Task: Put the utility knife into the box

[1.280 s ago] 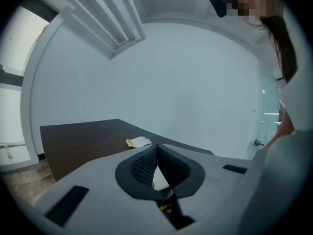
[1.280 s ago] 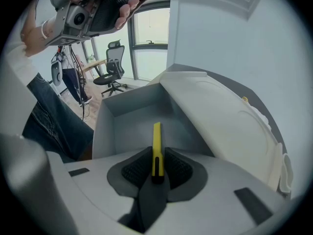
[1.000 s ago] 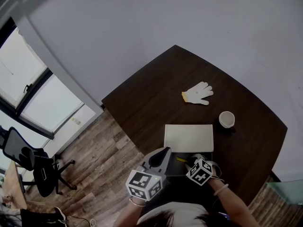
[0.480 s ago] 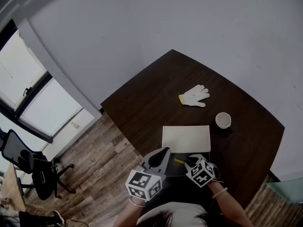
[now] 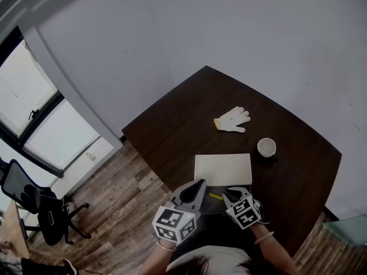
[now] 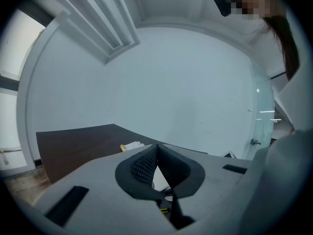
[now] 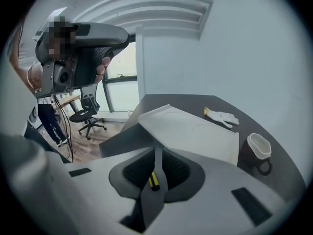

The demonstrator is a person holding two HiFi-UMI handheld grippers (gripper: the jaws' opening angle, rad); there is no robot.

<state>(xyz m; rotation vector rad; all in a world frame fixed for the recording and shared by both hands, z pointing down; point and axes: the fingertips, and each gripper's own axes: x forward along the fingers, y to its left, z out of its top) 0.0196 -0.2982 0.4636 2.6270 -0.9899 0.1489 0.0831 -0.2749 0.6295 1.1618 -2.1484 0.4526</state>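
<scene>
A yellow and black utility knife [image 5: 215, 196] lies on the dark table [image 5: 172, 130], just in front of a flat white box [image 5: 223, 169] whose lid is closed. My left gripper [image 5: 196, 186] hovers left of the knife with its jaws shut and empty [image 6: 156, 148]. My right gripper [image 5: 228, 192] is just right of the knife, jaws together [image 7: 157, 150]. In the right gripper view the knife [image 7: 153, 180] shows below, through the gap behind the fingertips, apparently not held. The box [image 7: 190, 131] lies straight ahead of them.
A white work glove [image 5: 232, 119] lies beyond the box, and a white cup [image 5: 266, 148] stands to the box's right. Both show in the right gripper view too, the glove [image 7: 222, 116] and the cup [image 7: 257, 148]. An office chair [image 5: 34, 202] stands on the wood floor at left.
The head view has drifted a little, so the table sits slightly lower and further left. Both grippers stay near the knife, which has not moved on the table.
</scene>
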